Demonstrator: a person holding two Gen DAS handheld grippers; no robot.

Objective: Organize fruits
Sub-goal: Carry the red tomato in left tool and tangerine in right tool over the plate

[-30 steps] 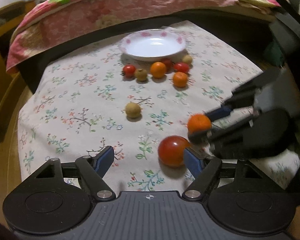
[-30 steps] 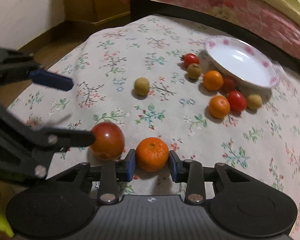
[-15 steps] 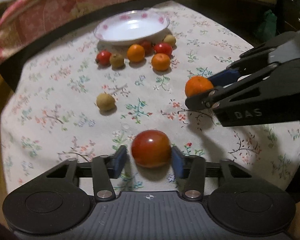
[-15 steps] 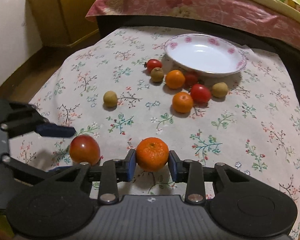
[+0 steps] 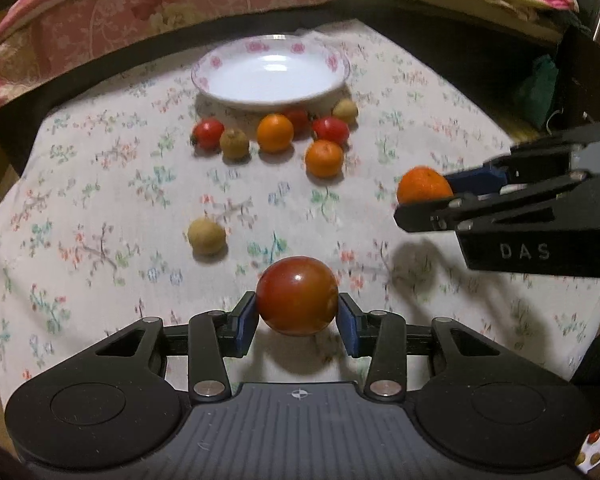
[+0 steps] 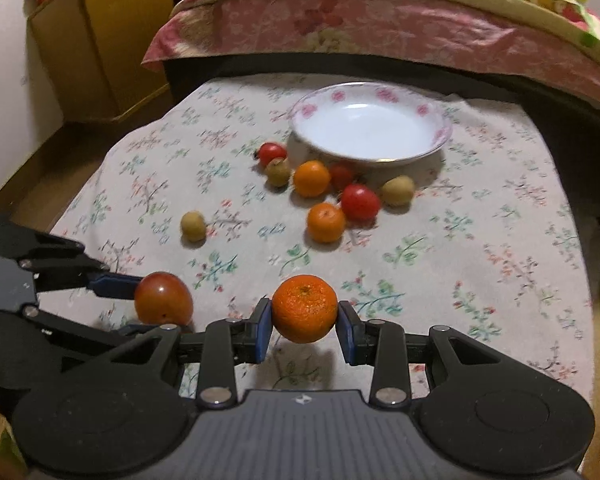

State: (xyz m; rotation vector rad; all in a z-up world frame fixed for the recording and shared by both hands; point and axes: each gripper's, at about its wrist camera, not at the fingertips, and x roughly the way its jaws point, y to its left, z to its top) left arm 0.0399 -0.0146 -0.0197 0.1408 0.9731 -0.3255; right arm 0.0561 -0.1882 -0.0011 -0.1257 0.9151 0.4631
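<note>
While both fruits look light, the large tomato [image 5: 297,295] is smooth and bruisable, best pinched across its middle, as the left gripper [image 5: 297,320] has it, lifted over the floral tabletop [image 5: 100,200]. The right gripper [image 6: 305,326] clamps the mandarin [image 6: 304,308], firmer and grippier. A second ago the tomato sat ungrasped between spread jaws. Plate [image 5: 220,92] holds no fruit.
</note>
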